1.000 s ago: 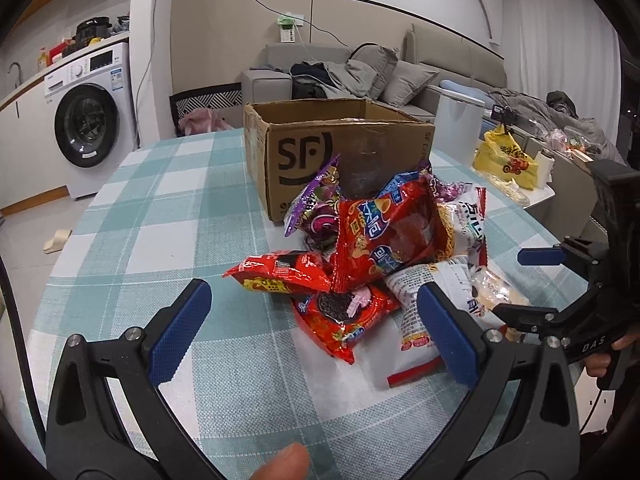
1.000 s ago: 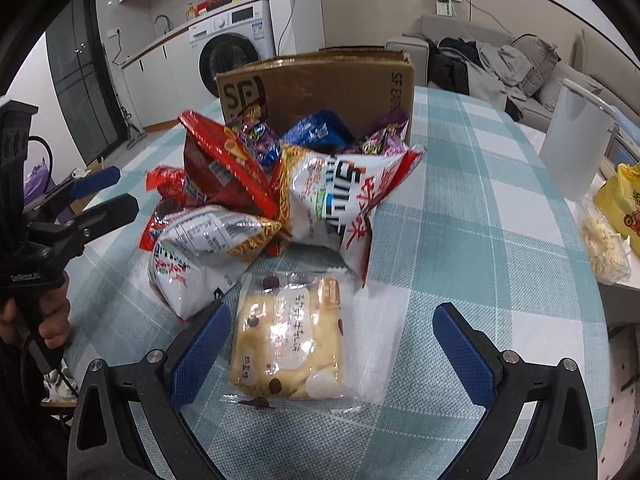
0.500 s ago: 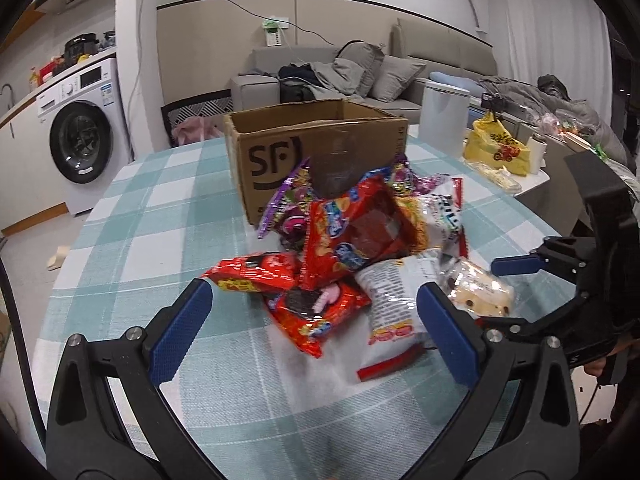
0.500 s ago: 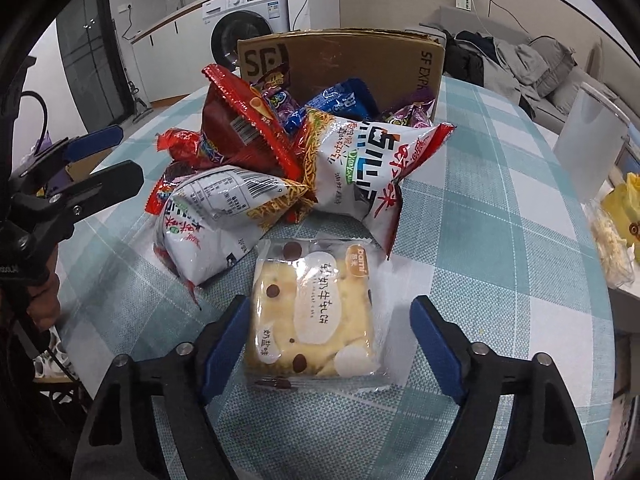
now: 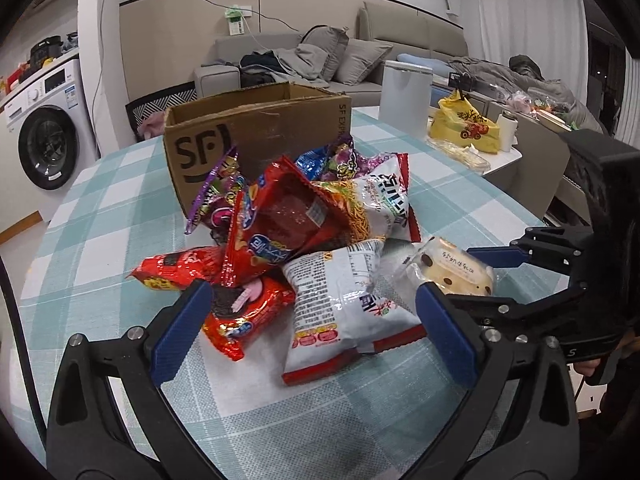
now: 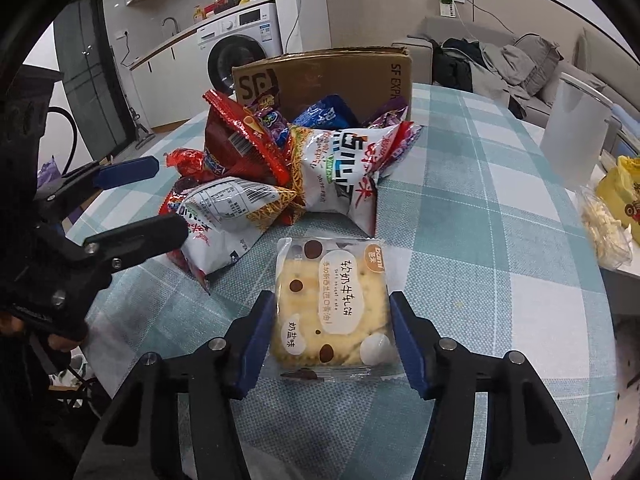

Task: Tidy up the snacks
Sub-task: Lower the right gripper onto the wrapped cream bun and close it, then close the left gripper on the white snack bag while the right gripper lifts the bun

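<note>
A heap of snack bags (image 5: 304, 240) lies on the checked table in front of an open SF cardboard box (image 5: 256, 136). My right gripper (image 6: 332, 332) is shut on a clear pack of yellow nougat cake (image 6: 332, 312) that lies flat on the table; the pack also shows in the left wrist view (image 5: 452, 272) between the right gripper's fingers. My left gripper (image 5: 312, 332) is open, with a white noodle-snack bag (image 5: 344, 300) and a red cookie bag (image 5: 244, 312) between its fingers. The left gripper also shows in the right wrist view (image 6: 132, 196).
The teal checked tablecloth (image 6: 480, 208) covers a round table. A white bin (image 6: 576, 132) stands beyond its far right edge. A yellow bag (image 5: 464, 128) sits on a side table. A washing machine (image 5: 44, 136) stands at the far left, a sofa behind.
My right gripper moved forward and closed its fingers onto the nougat cake pack. My left gripper moved closer to the heap and stayed open.
</note>
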`<state>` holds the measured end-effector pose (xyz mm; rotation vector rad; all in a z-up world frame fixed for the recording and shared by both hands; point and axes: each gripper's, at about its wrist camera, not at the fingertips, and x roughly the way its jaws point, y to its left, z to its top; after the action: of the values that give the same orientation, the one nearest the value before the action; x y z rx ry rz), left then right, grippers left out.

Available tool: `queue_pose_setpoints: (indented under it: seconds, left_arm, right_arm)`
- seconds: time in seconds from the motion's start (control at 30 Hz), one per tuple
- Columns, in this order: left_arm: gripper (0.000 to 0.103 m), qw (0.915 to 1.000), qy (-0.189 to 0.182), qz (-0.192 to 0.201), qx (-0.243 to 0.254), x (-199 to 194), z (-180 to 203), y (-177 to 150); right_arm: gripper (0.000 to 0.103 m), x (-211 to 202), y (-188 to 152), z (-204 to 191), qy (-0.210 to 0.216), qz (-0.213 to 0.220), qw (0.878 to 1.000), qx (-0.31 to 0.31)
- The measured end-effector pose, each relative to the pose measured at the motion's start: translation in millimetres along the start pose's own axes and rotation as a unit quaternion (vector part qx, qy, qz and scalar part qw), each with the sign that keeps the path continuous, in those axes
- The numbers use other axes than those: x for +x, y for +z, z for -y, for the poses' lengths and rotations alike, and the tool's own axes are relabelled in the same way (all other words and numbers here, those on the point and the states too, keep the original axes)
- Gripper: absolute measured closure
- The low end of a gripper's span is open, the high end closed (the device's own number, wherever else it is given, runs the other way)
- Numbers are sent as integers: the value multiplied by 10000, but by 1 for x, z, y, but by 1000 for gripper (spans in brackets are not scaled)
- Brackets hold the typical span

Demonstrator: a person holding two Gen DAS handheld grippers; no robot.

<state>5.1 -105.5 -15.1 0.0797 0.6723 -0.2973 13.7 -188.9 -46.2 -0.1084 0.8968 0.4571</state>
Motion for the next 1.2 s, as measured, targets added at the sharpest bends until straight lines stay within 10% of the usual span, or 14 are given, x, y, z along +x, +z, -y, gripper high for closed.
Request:
queue_pose_setpoints:
  seconds: [0.57,1.2]
  left_arm:
    - [61,9972,-374,-638,97,40,11,1]
    - [62,9991,3,399,-140,-38,-24,15]
  right_arm:
    - [45,-11,0,5,-14,198,9997,126]
    - [45,-58,28,-7,152,1253,9919,103]
